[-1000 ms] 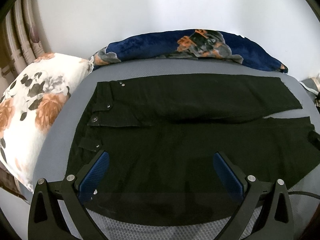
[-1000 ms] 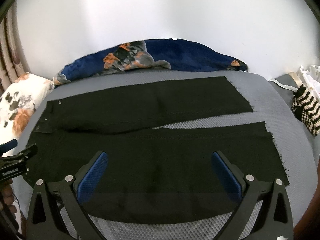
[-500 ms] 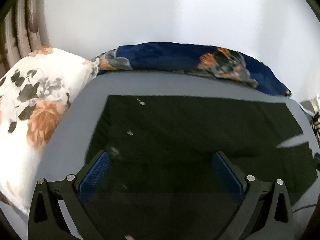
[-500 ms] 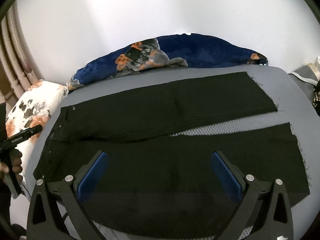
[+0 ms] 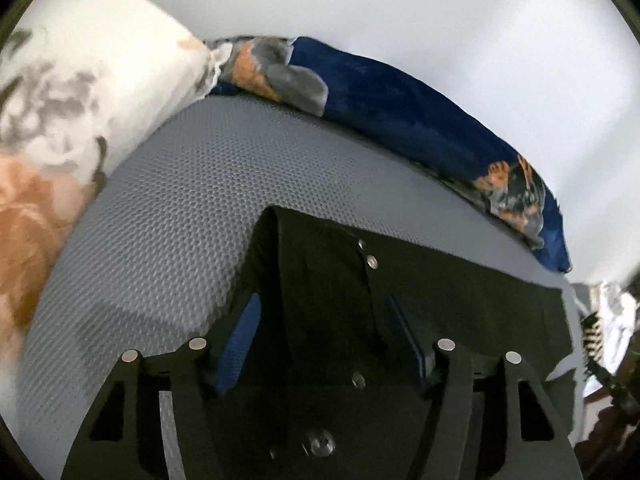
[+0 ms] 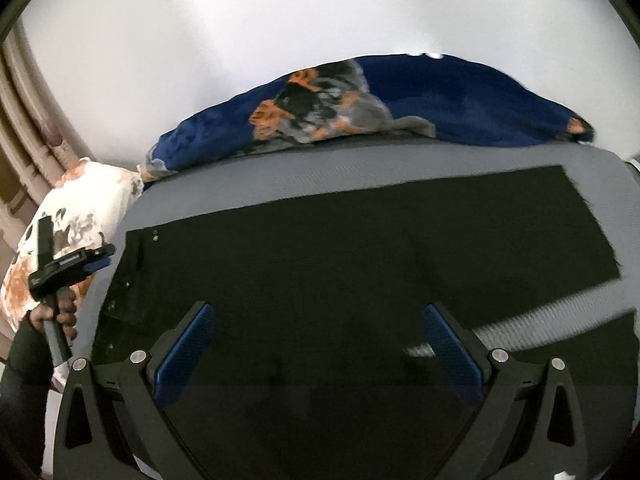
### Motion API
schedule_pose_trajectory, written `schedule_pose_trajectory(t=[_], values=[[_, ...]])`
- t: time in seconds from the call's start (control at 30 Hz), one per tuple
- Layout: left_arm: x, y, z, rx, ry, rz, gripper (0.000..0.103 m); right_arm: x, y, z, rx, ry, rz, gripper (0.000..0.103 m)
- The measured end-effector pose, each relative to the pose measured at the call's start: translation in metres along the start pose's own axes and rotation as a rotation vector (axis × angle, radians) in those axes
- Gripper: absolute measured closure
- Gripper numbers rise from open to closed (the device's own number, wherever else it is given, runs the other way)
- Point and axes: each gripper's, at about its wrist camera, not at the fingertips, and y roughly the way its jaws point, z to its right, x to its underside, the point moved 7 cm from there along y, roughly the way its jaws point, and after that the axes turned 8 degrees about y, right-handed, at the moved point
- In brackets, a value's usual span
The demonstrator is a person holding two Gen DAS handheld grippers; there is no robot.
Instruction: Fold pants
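Black pants (image 6: 360, 264) lie spread flat on a grey mesh bed (image 5: 192, 208), waistband to the left, legs to the right. In the left wrist view my left gripper (image 5: 324, 336) is low over the waistband (image 5: 332, 280), with its blue pads on either side of the fabric with the metal snaps; the jaws are partly closed and I cannot tell if they pinch the cloth. It also shows in the right wrist view (image 6: 94, 260) at the waistband's left edge. My right gripper (image 6: 316, 344) is open over the near pant leg, holding nothing.
A white floral pillow (image 5: 60, 100) lies at the bed's left end. A dark blue floral blanket (image 6: 400, 104) is bunched along the far edge against the white wall. Striped cloth (image 5: 596, 332) sits off the right end. Curtains (image 6: 24, 152) hang at far left.
My left gripper has dropped and moved to the waistband's far left corner, and its jaws have narrowed. My right gripper has moved lower and closer over the near leg, still open.
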Motion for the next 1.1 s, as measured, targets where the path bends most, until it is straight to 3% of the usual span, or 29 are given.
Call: schedule_pose_trajectory(t=[0.3, 0.6, 0.77, 0.93, 0.97, 1.03, 1.1], values=[[-0.015, 0.042, -0.019, 0.172, -0.051, -0.069, 0.060, -0.021, 0.050, -0.040, -0.089, -0.008, -0.058, 0.000], [-0.031, 0.060, -0.015, 0.345, -0.066, -0.092, 0.067, -0.040, 0.098, -0.071, -0.164, -0.108, -0.122, 0.000], [-0.042, 0.075, -0.010, 0.384, -0.084, -0.095, 0.067, -0.055, 0.129, -0.086, -0.245, -0.186, -0.200, 0.000], [-0.042, 0.079, -0.014, 0.415, -0.120, -0.051, 0.067, -0.074, 0.154, -0.095, -0.248, -0.283, -0.241, 0.000], [-0.041, 0.078, -0.014, 0.408, -0.122, -0.037, 0.069, -0.076, 0.159, -0.098, -0.253, -0.315, -0.252, 0.000], [-0.040, 0.076, -0.012, 0.340, -0.082, -0.016, 0.085, -0.081, 0.169, -0.102, -0.246, -0.381, -0.268, 0.000], [-0.040, 0.068, -0.009, 0.330, -0.063, 0.007, 0.093, -0.083, 0.179, -0.107, -0.249, -0.460, -0.295, 0.000]])
